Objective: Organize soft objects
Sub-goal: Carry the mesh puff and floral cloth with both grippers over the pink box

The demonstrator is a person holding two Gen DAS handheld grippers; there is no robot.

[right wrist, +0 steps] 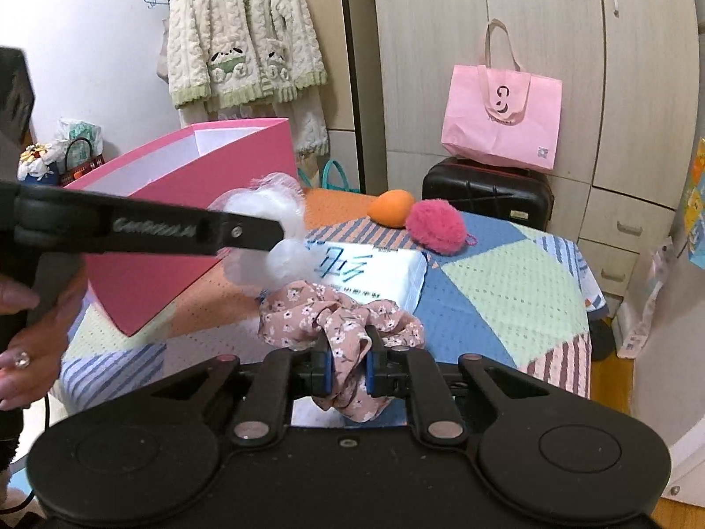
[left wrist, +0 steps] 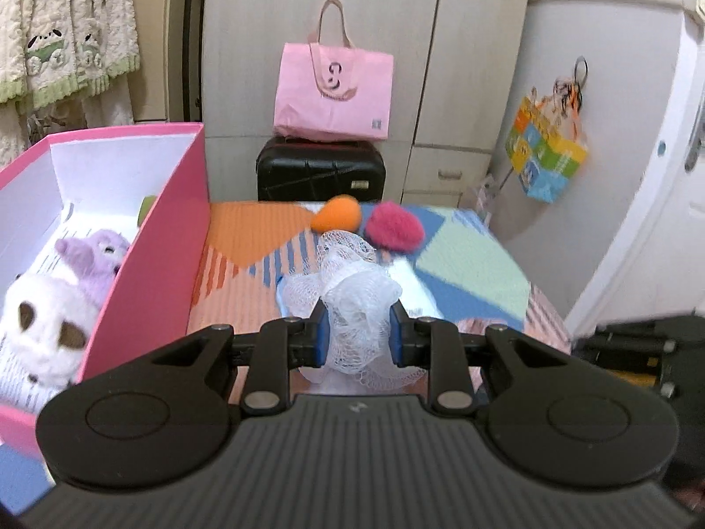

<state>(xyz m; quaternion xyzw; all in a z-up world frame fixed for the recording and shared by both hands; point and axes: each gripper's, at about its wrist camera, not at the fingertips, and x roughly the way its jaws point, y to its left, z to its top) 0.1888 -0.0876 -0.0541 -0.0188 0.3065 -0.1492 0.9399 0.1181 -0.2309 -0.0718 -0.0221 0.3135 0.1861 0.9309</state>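
Left gripper jaws are clamping the mesh puff; right gripper jaws are pinching the floral scrunchie. Both should be clearing the pink box wall, left of the jaws, before releasing.

White mesh netting pouf, floral cloth scrunchie, fuzzy magenta puff beside a smooth matt orange sponge.

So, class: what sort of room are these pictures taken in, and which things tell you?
Most likely a bedroom at home: a tall wardrobe, a fluffy robe hanging by it, and a suitcase against the doors.
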